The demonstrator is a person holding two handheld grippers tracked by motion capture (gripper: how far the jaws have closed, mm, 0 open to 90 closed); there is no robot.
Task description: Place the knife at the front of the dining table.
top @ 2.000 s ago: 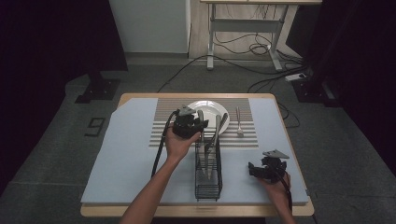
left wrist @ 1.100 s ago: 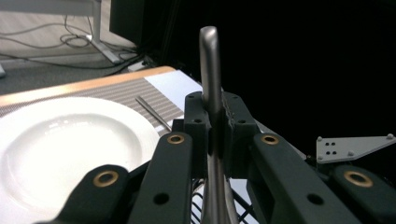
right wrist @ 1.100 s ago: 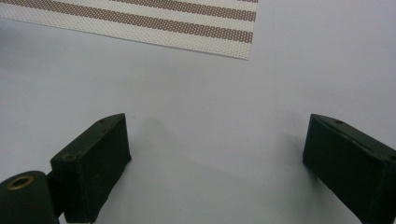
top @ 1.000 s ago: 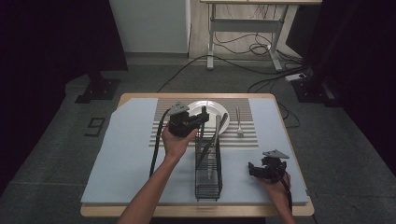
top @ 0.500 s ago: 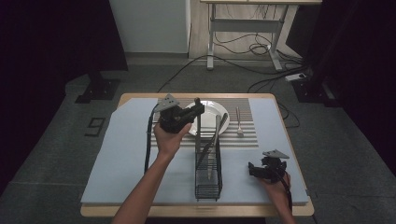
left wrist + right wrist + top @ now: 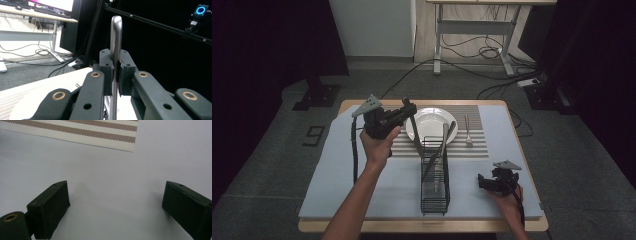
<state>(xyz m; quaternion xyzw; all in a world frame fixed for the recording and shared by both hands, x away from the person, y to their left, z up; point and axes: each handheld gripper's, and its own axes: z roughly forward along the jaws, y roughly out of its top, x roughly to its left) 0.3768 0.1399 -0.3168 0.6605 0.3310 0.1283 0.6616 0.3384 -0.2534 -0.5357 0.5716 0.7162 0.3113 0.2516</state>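
My left gripper (image 6: 408, 107) is raised above the table's left centre, just left of the white plate (image 6: 428, 121). It is shut on a slim metal utensil (image 6: 414, 135) that hangs down from the jaws toward the striped placemat. In the left gripper view, the pads (image 6: 108, 75) of my left gripper (image 6: 115, 72) pinch the utensil's handle (image 6: 116, 27), whose rounded end sticks up past them. My right gripper (image 6: 482, 181) rests low on the grey mat at the front right. Its jaws stand wide apart with nothing between them, as my right gripper (image 6: 115, 200) also appears in its own view.
A black wire rack (image 6: 435, 187) stands at the table's middle front, with another utensil (image 6: 444, 140) leaning out of it. A fork (image 6: 467, 131) lies on the striped placemat (image 6: 477, 112) right of the plate. Cables and desk legs are on the floor beyond.
My left hand has risen and drawn away to the left of the rack, carrying the utensil with it. The right hand has stayed where it was.
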